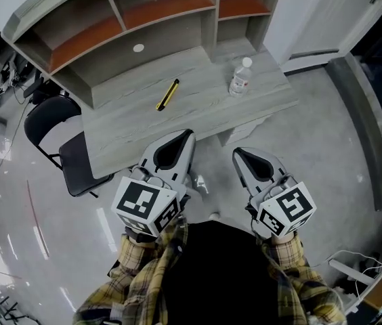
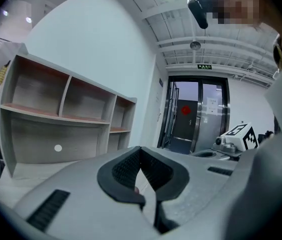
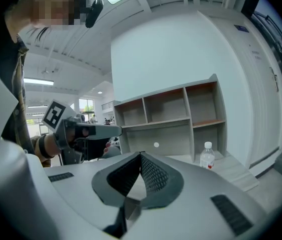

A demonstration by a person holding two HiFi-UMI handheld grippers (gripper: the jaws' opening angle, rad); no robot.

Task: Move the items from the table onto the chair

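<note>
A yellow and black pen-like tool (image 1: 167, 95) lies on the grey wooden table (image 1: 130, 134). A clear water bottle (image 1: 240, 78) (image 3: 207, 155) with a white cap stands at the table's right end. A black chair (image 1: 62, 141) stands at the table's left end. My left gripper (image 1: 188, 135) (image 2: 140, 150) is shut and holds nothing; its tip hangs over the table's near edge. My right gripper (image 1: 236, 152) (image 3: 141, 155) is also shut with nothing in it, just short of the table. The two grippers are side by side.
A shelf unit (image 1: 137, 19) with orange-brown boards rises at the back of the table. A white door (image 1: 333, 12) and a grey threshold stand to the right. Cables (image 1: 353, 259) and clutter lie on the shiny floor at the edges.
</note>
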